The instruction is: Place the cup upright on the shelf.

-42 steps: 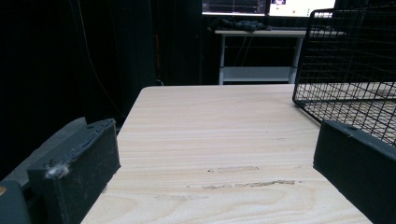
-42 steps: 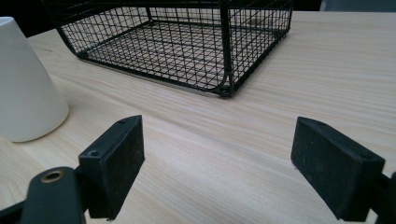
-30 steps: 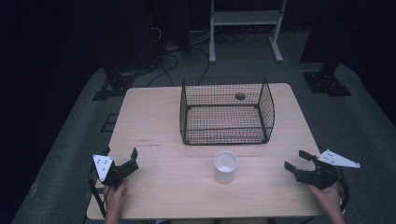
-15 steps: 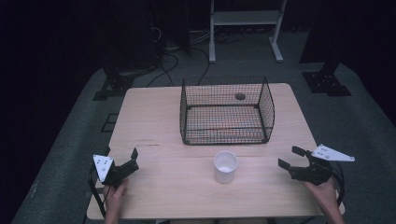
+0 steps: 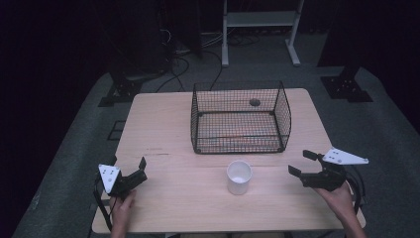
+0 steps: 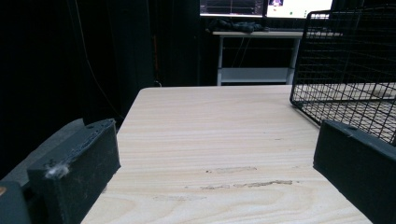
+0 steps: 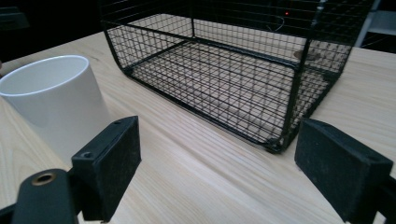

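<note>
The white cup point(image 5: 239, 176) stands upright and empty on the wooden table point(image 5: 163, 124), just in front of the black wire basket point(image 5: 240, 118) and a little toward the person's side. Nothing holds it or touches it. In the right gripper view the cup point(image 7: 51, 102) sits to the left of the near jaw, close but apart from it, with its open mouth up.

The right gripper point(image 5: 303, 162) is the nearer of the two claws. It hovers low over the table to the right of the cup, jaws spread wide and pointing roughly toward the cup and the basket's front corner. Its own camera shows both jaws far apart with bare wood and the basket's corner point(image 7: 275, 147) between them, so it grips nothing.

The left gripper point(image 5: 130, 167) sits near the table's left front corner, well apart from the cup. Its jaws are also spread wide with nothing between them; its view looks along bare tabletop with the basket's edge point(image 6: 345, 70) at the right.

The basket holds nothing that I can make out; a small dark round spot point(image 5: 255, 102) shows through the wire near its far side, and I cannot tell what it is.

Judging from this, the work has barely begun: the cup is not yet grasped. What looks left is to close the right claw on the cup, lift it and, most likely, set it in the basket.
</note>
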{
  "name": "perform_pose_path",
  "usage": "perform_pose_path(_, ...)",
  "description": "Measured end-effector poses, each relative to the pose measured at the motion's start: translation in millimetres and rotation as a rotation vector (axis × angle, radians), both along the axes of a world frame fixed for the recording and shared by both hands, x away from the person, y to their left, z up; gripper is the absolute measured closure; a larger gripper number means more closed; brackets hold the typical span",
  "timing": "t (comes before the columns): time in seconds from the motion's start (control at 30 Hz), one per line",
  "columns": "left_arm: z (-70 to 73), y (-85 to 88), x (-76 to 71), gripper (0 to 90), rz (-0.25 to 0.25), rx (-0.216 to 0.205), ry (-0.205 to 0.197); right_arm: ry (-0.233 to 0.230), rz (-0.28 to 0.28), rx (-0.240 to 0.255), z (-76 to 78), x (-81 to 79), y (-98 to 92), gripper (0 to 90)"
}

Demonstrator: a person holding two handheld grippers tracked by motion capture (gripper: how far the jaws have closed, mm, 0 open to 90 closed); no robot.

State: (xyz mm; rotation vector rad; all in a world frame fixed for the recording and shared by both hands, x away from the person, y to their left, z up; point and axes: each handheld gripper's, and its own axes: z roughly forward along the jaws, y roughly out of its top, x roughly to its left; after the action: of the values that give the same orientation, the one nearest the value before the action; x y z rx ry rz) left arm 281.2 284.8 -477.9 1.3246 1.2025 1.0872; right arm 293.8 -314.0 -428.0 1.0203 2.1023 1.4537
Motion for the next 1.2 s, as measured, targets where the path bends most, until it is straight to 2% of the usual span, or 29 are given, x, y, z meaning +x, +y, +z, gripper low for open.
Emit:
perform_pose_path(0.73, 0.0, 0.3, 0.1, 0.0, 0.001, -0.001, 0.000, -0.006, 0.154, -0.034, 15.0, 3.4, 38.9, 13.6)
perform_pose_path(1.03, 0.0, 0.2, 0.1, 0.0, 0.001, 0.000, 0.000, 0.000, 0.185, -0.035, 14.3, 1.8, 47.5, 13.5)
perform_pose_path(1.2, 0.0, 0.3, 0.1, 0.0, 0.001, -0.001, 0.000, -0.013, 0.207, -0.051, 20.2, 1.5, 54.1, 13.1)
